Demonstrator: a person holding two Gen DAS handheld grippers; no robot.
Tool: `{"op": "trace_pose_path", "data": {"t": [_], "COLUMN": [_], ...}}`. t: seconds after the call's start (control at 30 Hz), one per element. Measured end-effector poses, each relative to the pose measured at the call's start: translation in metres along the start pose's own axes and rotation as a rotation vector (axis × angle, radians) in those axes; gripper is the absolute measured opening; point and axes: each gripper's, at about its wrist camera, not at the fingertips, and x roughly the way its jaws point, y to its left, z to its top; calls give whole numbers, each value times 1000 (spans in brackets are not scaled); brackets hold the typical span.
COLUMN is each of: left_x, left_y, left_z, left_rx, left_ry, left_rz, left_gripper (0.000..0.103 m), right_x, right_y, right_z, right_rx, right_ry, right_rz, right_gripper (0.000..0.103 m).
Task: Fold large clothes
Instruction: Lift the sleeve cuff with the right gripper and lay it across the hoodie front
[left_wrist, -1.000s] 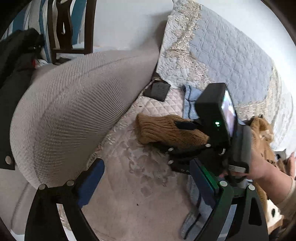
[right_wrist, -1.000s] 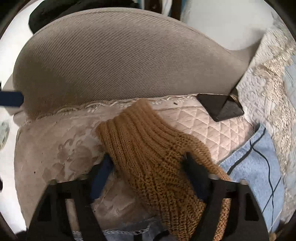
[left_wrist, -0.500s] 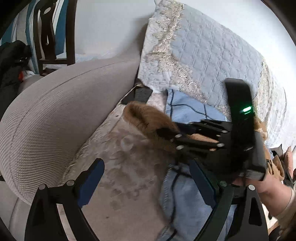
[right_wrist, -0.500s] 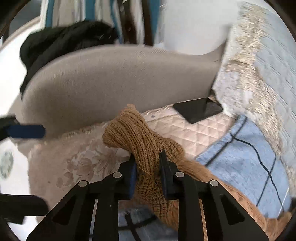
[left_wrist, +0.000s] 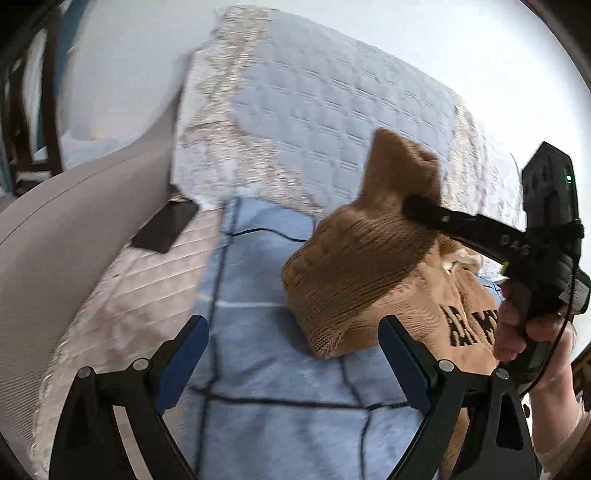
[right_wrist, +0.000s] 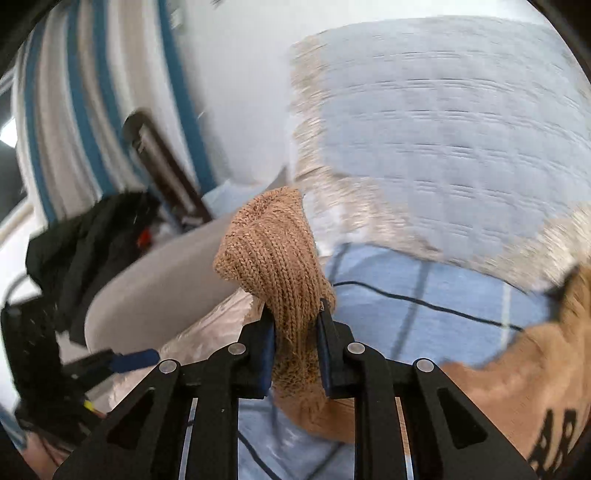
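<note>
The knitted sleeve (right_wrist: 273, 258) at frame centre is being pinched by the right gripper (right_wrist: 295, 354), likely for folding inward, while the left gripper (left_wrist: 291, 354) is being held unclenched and empty.

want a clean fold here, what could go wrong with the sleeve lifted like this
The right gripper pinches only the knit cuff of the brown sweater, so it may stretch or slip free. The left gripper is open and empty, so the body may drag and bunch on the blue blanket.

Sweater (left_wrist: 369, 280) on checked cloth (left_wrist: 258, 295), quilted cushion (left_wrist: 332, 110) behind, armrest (left_wrist: 74, 221) left
</note>
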Motion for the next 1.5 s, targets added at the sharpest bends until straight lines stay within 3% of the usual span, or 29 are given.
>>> {"op": "trace_pose_path", "data": {"t": [0.23,0.53,0.63,0.97,1.3,1.5], "left_x": [41,78,84,113,160,183], "left_y": [-41,-69,-75,-122,-169,-171], "left_z": [12,6,8,15,1,-16], "left_rx": [11,22,16,48,145,159], "left_ry": [34,98,97,121,207,297], "left_rz": [-84,-93,-56,-106,-16,46], "left_gripper": [94,94,94,94,94,94], "right_x": [-53,-95,-114,-181,-209,-197], "right_y": [-55,-103,-121,-205,-279,-329], "right_z": [0,-11,-15,-37,-92,-136], "right_rx": [102,210,252,481,673,844], "right_ry": [-84,-154,-192,-314,-370,-308], "right_rz": [-73,-114,-111,-121,-123,-138], "right_gripper": [20,20,20,20,20,20]}}
